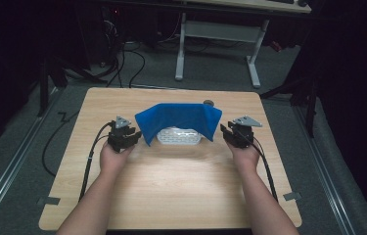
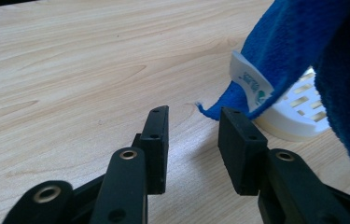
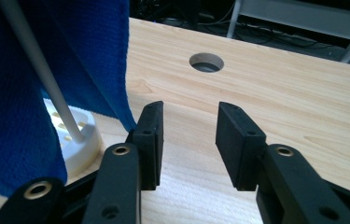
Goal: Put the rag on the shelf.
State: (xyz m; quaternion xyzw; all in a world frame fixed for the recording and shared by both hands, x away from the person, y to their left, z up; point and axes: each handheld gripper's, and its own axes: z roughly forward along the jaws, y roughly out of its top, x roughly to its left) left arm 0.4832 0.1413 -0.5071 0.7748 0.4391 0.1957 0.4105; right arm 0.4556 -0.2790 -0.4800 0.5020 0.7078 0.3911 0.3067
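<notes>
While a blue towel [image 1: 178, 119] hangs over a white rack [image 1: 179, 136] in the middle of the bench [image 1: 181, 186], the left tool [image 1: 128, 135] and right tool [image 1: 231, 133] sit beside it, both with jaws apart and empty.

We read this as a lab or test room, dimly lit. A light wooden table [image 1: 171, 196] stands alone on grey carpet [image 1: 210, 68]. Metal floor rails [image 1: 10, 171] flank it, black cables [image 1: 137, 63] trail across the floor, and a white-legged desk [image 1: 220, 34] sits behind among dark equipment stands [image 1: 44, 83].
</notes>
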